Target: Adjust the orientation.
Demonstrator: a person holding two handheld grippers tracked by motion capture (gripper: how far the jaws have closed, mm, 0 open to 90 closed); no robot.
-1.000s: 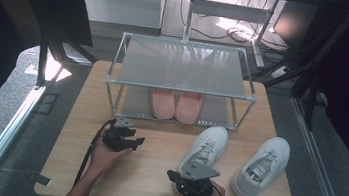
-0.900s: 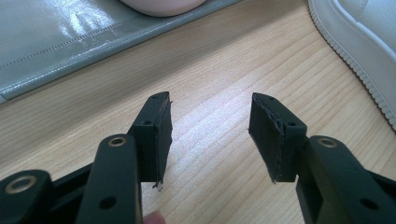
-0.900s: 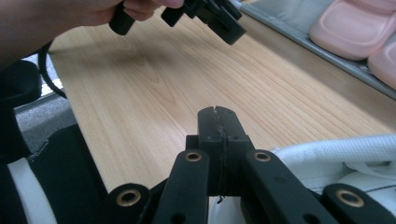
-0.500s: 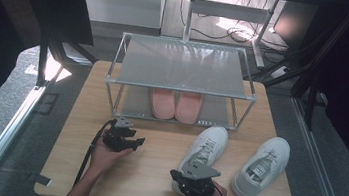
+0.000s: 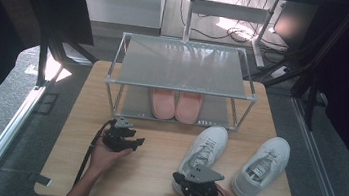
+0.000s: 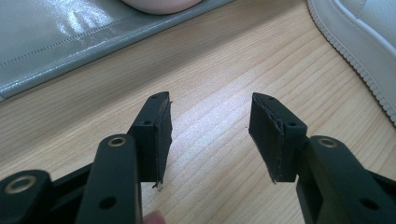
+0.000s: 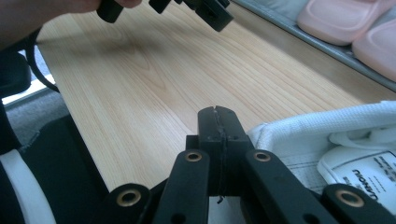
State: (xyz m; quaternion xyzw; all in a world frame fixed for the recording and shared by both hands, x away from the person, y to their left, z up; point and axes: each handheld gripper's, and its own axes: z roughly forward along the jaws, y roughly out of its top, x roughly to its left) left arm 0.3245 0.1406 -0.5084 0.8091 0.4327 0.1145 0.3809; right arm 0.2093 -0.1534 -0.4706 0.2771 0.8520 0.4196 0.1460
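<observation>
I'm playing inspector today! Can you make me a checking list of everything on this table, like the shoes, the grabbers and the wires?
Surface: wooden table, bare where nothing stands on it.
Job's things: two white sneakers lie in front of the rack, the left sneaker next to the right gripper, the right sneaker farther out.
Clutter: grey shoe rack with pink slippers on its lower shelf.
Grippers: left gripper open over bare wood; right gripper shut with nothing between its jaws, beside the left sneaker's heel.
Cables: a black cable trails from the left gripper; loose wires lie on the floor behind the table.
Surroundings: grey floor, dark frames around.
</observation>
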